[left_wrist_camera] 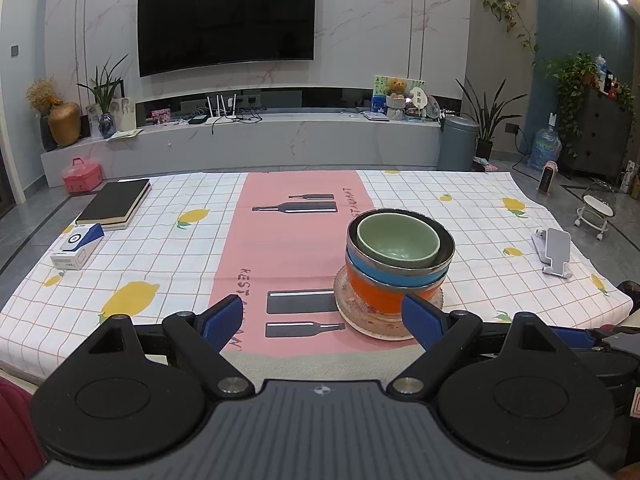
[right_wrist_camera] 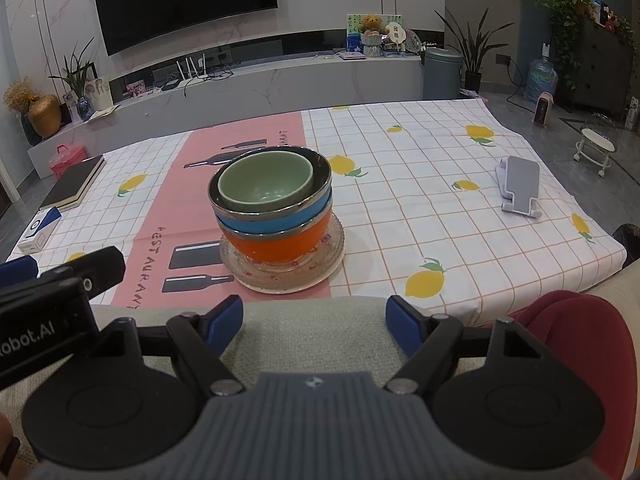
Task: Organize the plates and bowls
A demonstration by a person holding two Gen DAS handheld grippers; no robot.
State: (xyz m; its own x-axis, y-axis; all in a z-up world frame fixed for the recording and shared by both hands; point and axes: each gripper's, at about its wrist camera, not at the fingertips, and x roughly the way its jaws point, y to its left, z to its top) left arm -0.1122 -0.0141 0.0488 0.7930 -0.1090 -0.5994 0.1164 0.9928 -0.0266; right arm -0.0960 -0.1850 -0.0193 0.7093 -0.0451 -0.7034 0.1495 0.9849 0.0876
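Observation:
A stack stands near the table's front edge: a clear patterned glass plate at the bottom, an orange bowl on it, a blue bowl with a metal rim in that, and a small green bowl on top. My left gripper is open, short of the stack, its right finger overlapping the plate's edge in view. My right gripper hangs open over the table's front edge, nearer than the stack and apart from it. Nothing lies between either pair of fingers.
On the lemon-print tablecloth lie a black book, a blue-and-white box at the left and a white phone stand at the right. The left gripper's body shows at the right wrist view's left edge.

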